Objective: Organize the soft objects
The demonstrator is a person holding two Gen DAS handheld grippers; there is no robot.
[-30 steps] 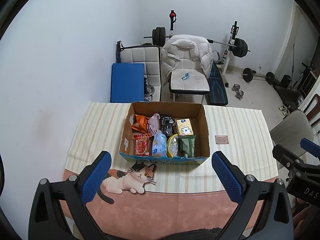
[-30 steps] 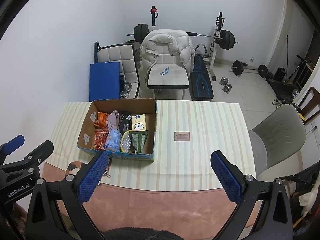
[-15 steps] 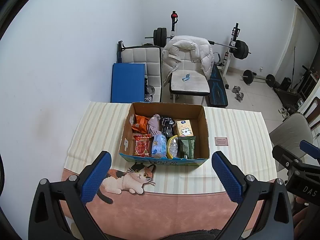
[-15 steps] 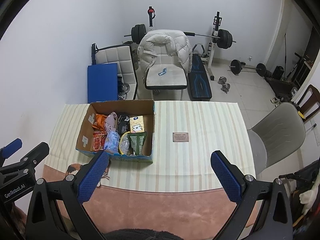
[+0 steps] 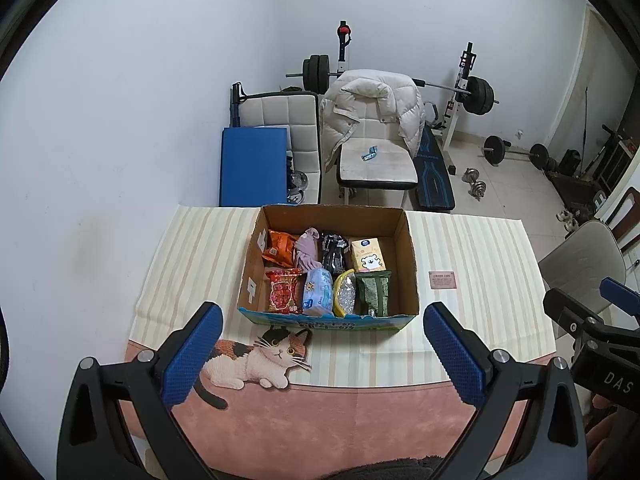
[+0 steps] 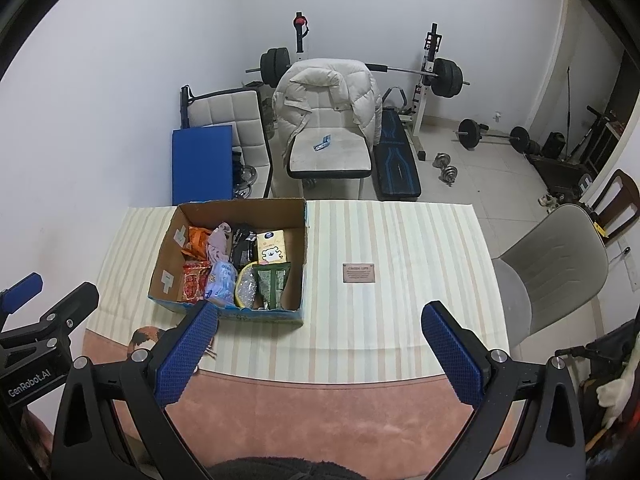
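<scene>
Little has been shifted since a second ago: both grippers, left and right, are kept back, fingers spread wide and empty. Soft packets lie inside the open brown cardboard box on the striped bench; light, yielding, crinkly handling is expected, best pinched mid-body.

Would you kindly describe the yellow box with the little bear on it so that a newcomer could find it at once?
Start at the open cardboard box on the striped tablecloth. In its far right corner, against the back wall, sits the yellow tissue box, with the black packet on its left and the dark green packet in front. It alone is a rigid pale yellow carton with a white cartoon bear.
</scene>
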